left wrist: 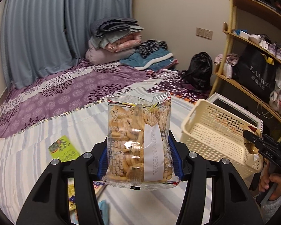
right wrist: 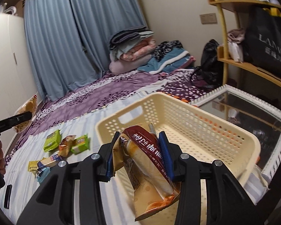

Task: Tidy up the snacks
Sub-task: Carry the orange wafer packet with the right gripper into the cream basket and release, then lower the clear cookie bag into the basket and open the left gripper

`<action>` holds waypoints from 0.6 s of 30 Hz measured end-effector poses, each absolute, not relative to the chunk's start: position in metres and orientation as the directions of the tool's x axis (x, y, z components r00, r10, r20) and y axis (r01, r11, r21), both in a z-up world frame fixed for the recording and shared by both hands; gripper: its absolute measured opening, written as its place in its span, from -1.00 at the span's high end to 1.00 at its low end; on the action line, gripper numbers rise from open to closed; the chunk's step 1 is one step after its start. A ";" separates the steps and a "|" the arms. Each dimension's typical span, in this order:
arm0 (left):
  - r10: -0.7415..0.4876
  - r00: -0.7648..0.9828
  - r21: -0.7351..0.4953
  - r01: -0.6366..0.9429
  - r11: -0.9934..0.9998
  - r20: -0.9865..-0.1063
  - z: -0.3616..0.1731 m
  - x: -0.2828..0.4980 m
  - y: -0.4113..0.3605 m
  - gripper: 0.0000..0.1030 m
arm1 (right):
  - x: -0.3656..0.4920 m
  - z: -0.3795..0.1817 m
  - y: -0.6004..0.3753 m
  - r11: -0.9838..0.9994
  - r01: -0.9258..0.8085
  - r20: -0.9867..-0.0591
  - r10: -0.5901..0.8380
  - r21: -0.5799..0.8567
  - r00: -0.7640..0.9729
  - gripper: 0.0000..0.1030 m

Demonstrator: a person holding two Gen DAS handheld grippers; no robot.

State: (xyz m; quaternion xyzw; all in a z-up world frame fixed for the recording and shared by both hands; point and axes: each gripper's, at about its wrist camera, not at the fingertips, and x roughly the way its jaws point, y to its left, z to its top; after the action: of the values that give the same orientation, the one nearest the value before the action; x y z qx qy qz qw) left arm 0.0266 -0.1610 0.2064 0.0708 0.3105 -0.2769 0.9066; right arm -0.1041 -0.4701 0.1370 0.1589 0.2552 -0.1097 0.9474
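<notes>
A bed (left wrist: 37, 101) fills most of both views, spread with a purple patterned cover at the far end and a pale striped sheet (right wrist: 84, 123) nearer the cameras. Blue curtains (left wrist: 37, 28) hang behind it, and a wooden shelf unit (left wrist: 234, 37) stands to the right with a black shopping bag (left wrist: 256, 73) on it. A pile of folded bedding (left wrist: 114, 39) sits at the far end of the bed. On the striped sheet stands a cream perforated basket (right wrist: 206, 131), upright, and it looks empty inside, with a white-framed mirror (right wrist: 252, 110) lying just beside it on the far side. The left tongs (left wrist: 140, 157) are clamped part-way closed on a clear bag of small biscuits (left wrist: 138, 136), held upright off the sheet, to the left of the basket. The right tongs (right wrist: 138, 155) are squeezed nearly closed on a red and cream snack packet (right wrist: 149, 168), which hangs tilted over the basket's near rim. Several loose snacks lie on the sheet left of the basket: two green packets (right wrist: 52, 140), an orange packet (right wrist: 65, 146) between them, and a yellow and blue striped packet (right wrist: 45, 162) nearer the camera.
</notes>
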 end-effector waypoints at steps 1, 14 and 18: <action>-0.465 0.648 -0.040 0.557 0.829 -0.604 0.207 0.027 -0.169 -0.08 | -0.108 0.135 -0.474 0.922 0.296 -0.518 -0.130 0.251 0.845 0.14; -0.554 0.548 -0.037 0.689 0.723 -0.627 0.214 0.013 -0.271 -0.08 | -0.144 0.135 -0.513 0.885 0.370 -0.475 -0.205 0.283 0.856 -0.59; -0.583 0.507 -0.065 0.717 0.694 -0.635 0.212 0.012 -0.297 -0.08 | -0.159 0.139 -0.526 0.868 0.399 -0.468 -0.232 0.297 0.853 -0.59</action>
State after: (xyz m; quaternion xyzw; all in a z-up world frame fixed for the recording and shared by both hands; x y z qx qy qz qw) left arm 0.0124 -0.2975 0.2120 0.1036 0.3228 -0.3773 0.8618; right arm -0.1586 -0.5257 0.1389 0.1956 0.2135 -0.1671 0.9425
